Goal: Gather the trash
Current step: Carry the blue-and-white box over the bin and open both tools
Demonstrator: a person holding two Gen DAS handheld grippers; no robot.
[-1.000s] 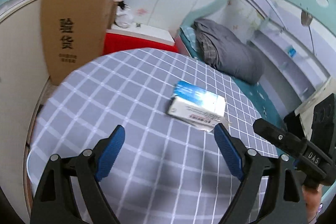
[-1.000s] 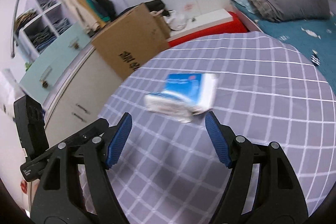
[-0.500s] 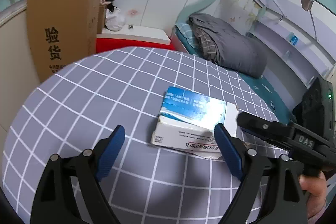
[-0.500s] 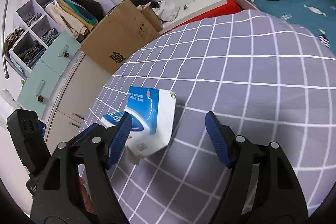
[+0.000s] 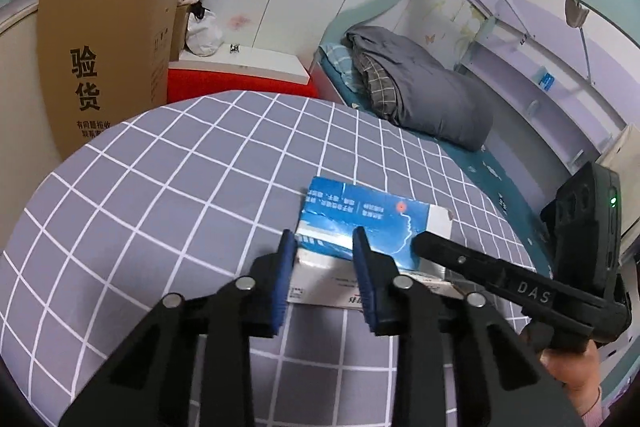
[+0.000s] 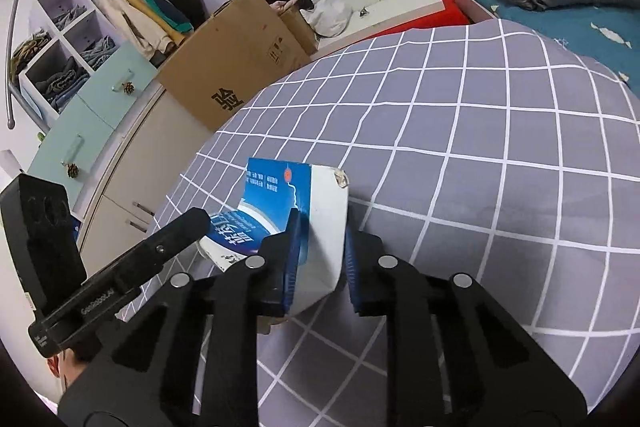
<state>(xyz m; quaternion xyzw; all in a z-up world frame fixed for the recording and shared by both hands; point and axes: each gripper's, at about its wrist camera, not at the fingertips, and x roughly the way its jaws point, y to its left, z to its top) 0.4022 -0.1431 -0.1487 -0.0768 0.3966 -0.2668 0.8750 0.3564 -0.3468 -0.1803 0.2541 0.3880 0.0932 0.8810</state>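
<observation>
We find the flat blue-and-white cardboard carton (image 5: 362, 227) lying on the grey cloth with white check lines (image 5: 180, 187), near its edge on the side toward the bed. One white end flap (image 6: 326, 223) of the carton stands open and torn.

The left gripper (image 5: 324, 259) has just been closing; its blue pads (image 5: 285, 269) now stand either side of the carton's near corner and appear to press on it. The right gripper (image 6: 320, 251) has likewise just been closing, and its pads pinch the white end of the carton between them. Each tool shows in the other's view, so both bear on the same item from adjoining sides.

We judge the step in hand to be the grasp of this piece of trash, made with both tongs at once. The next move calls for a joint lift with both grips held firm, since thin card may buckle or slip. No bin shows in either view; the tall brown cardboard box (image 5: 104, 67) beyond the cloth is a possible receptacle, which we cannot confirm.
</observation>
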